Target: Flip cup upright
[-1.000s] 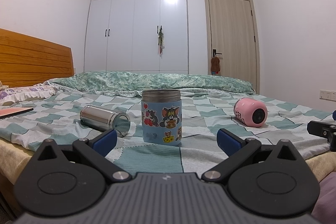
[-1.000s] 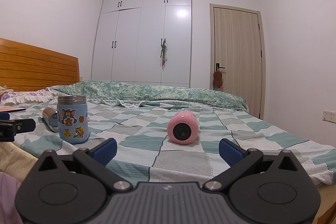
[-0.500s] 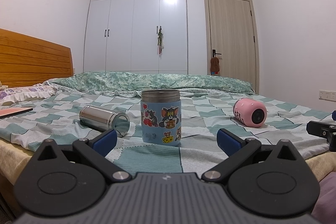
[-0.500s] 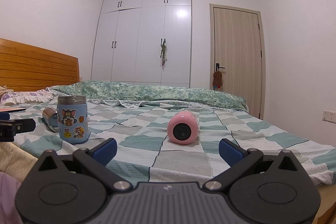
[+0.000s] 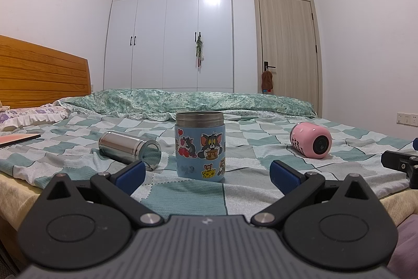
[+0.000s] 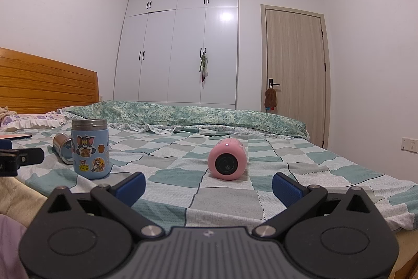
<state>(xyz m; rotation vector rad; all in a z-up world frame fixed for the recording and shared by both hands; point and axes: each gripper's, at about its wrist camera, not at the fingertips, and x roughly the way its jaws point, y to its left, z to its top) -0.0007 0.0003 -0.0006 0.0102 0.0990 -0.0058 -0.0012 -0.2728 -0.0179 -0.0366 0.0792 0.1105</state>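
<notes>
Cups lie toppled on the bed (image 6: 224, 203): pink cup (image 6: 227, 162) ahead of the right gripper (image 6: 208, 185), steel cup (image 5: 129, 147) beside the upright blue cup (image 5: 200, 146). Both grippers' fingers spread wide, empty. Approach step; next, close on a toppled cup's body.

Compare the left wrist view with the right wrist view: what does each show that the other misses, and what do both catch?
Only the left wrist view shows the steel cup nearly whole, on its side, its open mouth visible, and the pink cup's flank.

Only the right wrist view looks straight at the pink cup's dark end; there the cartoon cup hides most of the steel cup.

Both show the cartoon cup standing upright, the pink cup on its side on the checked bedspread, and open, empty jaws on the left gripper and right gripper.
</notes>
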